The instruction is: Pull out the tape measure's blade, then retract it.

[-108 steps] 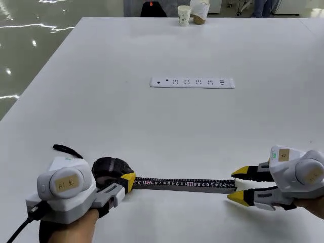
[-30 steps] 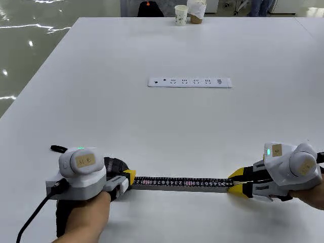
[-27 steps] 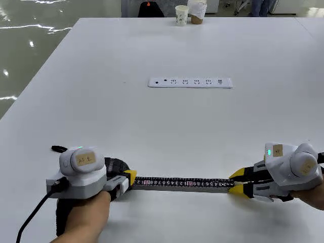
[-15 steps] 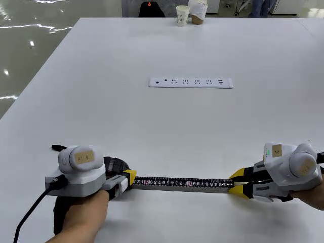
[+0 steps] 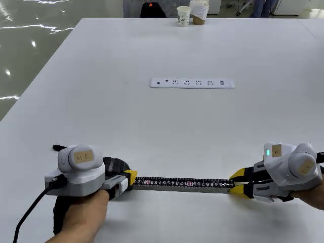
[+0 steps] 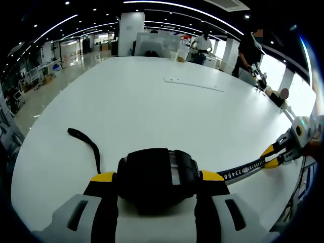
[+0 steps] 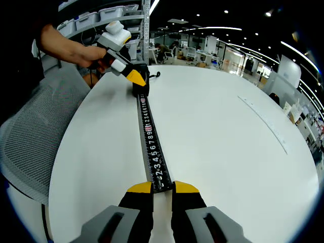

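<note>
Right gripper [image 5: 237, 183] jaws, spread earlier, now pinch the blade [image 5: 185, 183] tip. Left gripper [image 5: 125, 179] clamps the tape measure [image 6: 157, 172] case on the white table [image 5: 167, 126], blade stretched flat between them.

black tape measure case [image 6: 157, 172], black blade [image 7: 152, 144] with white numerals and red marks, white left gripper [image 5: 125, 181] and right gripper [image 5: 238, 183] with yellow-tipped black jaws, white counter [image 5: 167, 121], white power strip [image 5: 192, 83], black strap [image 6: 86, 142]

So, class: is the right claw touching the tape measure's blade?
Touching. The right gripper view shows the right claw shut on the blade, yellow tips pinching its end.
</note>
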### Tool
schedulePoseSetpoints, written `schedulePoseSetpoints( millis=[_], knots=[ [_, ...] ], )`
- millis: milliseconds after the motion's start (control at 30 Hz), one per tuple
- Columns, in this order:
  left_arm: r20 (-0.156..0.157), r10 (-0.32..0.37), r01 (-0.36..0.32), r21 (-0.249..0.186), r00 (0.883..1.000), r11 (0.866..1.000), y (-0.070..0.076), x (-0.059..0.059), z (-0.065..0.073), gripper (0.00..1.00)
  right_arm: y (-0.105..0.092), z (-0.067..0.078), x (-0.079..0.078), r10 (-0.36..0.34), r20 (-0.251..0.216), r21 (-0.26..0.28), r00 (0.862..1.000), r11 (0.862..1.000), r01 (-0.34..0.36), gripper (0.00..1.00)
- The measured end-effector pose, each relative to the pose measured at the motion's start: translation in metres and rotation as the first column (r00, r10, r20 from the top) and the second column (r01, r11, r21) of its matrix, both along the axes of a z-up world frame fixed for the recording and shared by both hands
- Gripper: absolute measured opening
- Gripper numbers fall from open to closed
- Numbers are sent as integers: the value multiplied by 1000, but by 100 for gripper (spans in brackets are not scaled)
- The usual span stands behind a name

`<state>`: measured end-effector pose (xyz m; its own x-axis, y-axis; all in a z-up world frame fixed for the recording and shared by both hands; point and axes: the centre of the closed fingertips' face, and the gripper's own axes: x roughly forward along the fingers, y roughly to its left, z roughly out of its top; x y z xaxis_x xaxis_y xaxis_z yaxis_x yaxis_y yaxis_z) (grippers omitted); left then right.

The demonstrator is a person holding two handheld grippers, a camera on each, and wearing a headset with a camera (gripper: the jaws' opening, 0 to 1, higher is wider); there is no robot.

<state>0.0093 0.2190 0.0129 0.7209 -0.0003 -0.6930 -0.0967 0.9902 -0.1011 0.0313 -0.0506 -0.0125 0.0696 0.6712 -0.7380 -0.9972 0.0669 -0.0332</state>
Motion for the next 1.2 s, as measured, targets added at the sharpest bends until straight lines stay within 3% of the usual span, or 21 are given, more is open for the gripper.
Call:
schedulePoseSetpoints(
  millis=[1200],
  knots=[
    [-10,-13,12,-26,1000,1000,2,-1,1,56,29,1,-5,28,-14,23,1000,999,-28,9]
  ],
)
